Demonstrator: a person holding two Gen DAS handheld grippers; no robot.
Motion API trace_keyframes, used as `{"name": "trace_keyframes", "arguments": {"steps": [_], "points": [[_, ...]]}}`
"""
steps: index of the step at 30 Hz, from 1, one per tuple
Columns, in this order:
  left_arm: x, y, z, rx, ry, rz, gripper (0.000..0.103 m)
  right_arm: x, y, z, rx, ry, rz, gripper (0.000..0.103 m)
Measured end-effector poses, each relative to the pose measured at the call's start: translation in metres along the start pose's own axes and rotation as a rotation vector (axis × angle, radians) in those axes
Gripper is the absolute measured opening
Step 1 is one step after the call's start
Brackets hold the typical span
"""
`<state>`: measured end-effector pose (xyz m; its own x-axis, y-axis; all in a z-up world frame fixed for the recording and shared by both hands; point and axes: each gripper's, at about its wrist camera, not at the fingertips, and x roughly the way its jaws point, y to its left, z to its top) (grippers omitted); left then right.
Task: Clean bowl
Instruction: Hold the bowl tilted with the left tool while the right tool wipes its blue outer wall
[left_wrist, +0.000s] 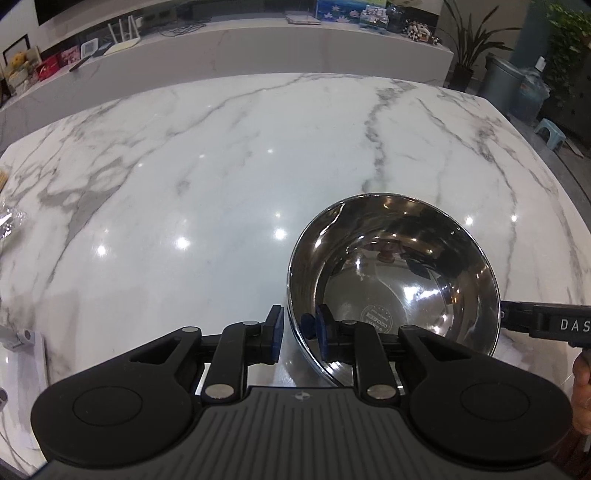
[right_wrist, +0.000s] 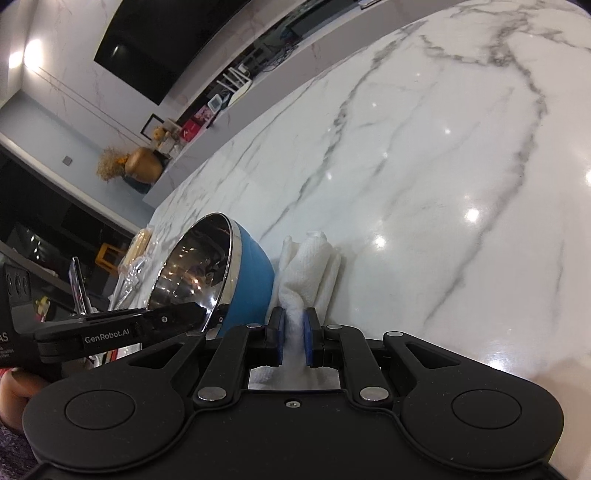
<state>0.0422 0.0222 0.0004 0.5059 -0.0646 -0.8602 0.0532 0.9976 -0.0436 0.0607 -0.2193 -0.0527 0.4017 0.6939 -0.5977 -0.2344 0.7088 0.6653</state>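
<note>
A steel bowl (left_wrist: 395, 280) with a blue outside (right_wrist: 251, 277) is tilted on the white marble table (left_wrist: 221, 184). My left gripper (left_wrist: 299, 328) is shut on the bowl's near rim, one pad inside and one outside. My right gripper (right_wrist: 294, 328) is shut on a white cloth (right_wrist: 310, 273), which lies bunched on the table just right of the bowl. The right gripper shows at the right edge of the left wrist view (left_wrist: 546, 325). The left gripper shows in the right wrist view (right_wrist: 122, 332), reaching the bowl from the left.
Clear plastic packaging (right_wrist: 136, 266) lies on the table beyond the bowl, also at the left edge of the left wrist view (left_wrist: 11, 221). A white device (left_wrist: 18, 339) sits near the left front edge. A marble counter (left_wrist: 258, 48) with clutter runs behind the table.
</note>
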Motion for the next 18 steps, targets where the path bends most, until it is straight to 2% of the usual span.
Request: {"name": "trace_keyframes", "arguments": {"steps": [10, 14, 16, 18], "points": [[0.002, 0.001, 0.002, 0.030, -0.020, -0.011, 0.014, -0.001, 0.000, 0.007, 0.000, -0.003, 0.011, 0.010], [0.001, -0.001, 0.001, 0.054, -0.026, -0.010, 0.014, -0.013, -0.005, 0.013, 0.027, -0.054, 0.051, 0.010], [0.001, -0.001, 0.001, 0.058, -0.026, -0.013, 0.014, -0.021, -0.012, 0.020, 0.068, -0.092, 0.108, 0.010], [0.001, -0.001, 0.002, 0.056, -0.023, -0.018, 0.014, -0.022, -0.016, 0.024, 0.087, -0.091, 0.143, 0.010]]}}
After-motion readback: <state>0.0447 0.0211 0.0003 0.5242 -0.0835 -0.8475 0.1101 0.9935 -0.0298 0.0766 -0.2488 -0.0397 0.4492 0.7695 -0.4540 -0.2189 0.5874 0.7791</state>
